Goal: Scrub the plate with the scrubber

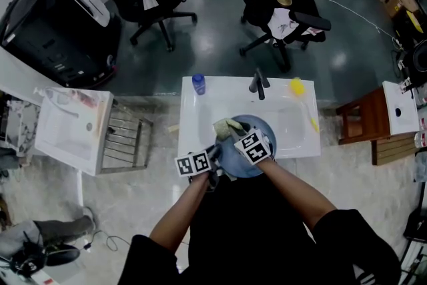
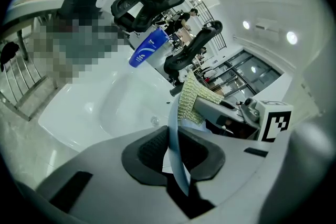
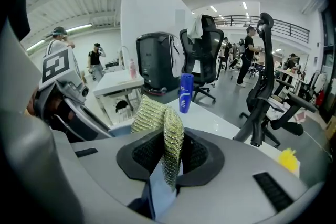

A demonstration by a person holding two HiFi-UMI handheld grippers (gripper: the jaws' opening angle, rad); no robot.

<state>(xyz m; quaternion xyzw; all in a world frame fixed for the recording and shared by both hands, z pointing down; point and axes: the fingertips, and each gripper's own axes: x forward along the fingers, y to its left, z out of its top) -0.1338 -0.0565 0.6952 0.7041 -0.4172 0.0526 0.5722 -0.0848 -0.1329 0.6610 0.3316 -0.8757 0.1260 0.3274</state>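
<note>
A round blue plate (image 1: 241, 158) sits over the white sink basin (image 1: 293, 127). In the left gripper view its thin rim (image 2: 177, 157) runs edge-on between the pads of my left gripper (image 2: 176, 150), which is shut on it at the plate's near left edge (image 1: 217, 155). My right gripper (image 3: 169, 157) is shut on a folded yellow-green mesh scrubber (image 3: 172, 139). In the head view the scrubber (image 1: 227, 127) lies against the plate's far left part, ahead of the right gripper (image 1: 239, 137). The left gripper view shows the scrubber (image 2: 191, 98) pressed on the plate's face.
A blue bottle (image 1: 198, 82) stands at the sink's back left corner, a dark faucet (image 1: 259, 83) at the back middle, a yellow object (image 1: 297, 86) to its right. Office chairs (image 1: 280, 10) stand beyond the sink. A metal rack (image 1: 127, 137) is to the left, a wooden stool (image 1: 363, 118) to the right.
</note>
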